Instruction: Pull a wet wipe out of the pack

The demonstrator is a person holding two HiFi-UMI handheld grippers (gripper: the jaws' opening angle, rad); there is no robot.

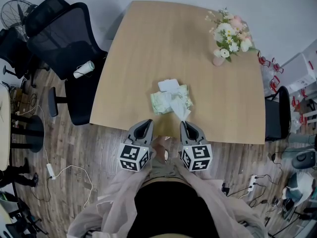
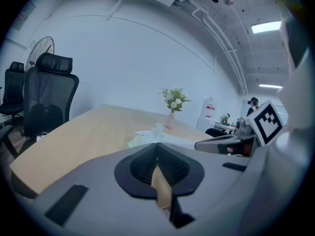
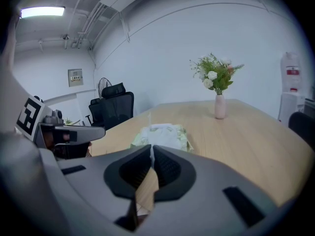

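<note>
Wet wipe (image 1: 179, 109) stretches lengthwise from the pack (image 1: 161, 102) just ahead into the right gripper (image 1: 186, 125), pinched tight on its tip; left gripper (image 1: 146, 125) alongside, closed and empty.

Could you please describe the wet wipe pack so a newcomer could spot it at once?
On the light wooden table, look near the edge nearest the person, away from the pink vase of flowers. The soft pale green pack lies there, white flap open, a white wipe trailing from it.
</note>
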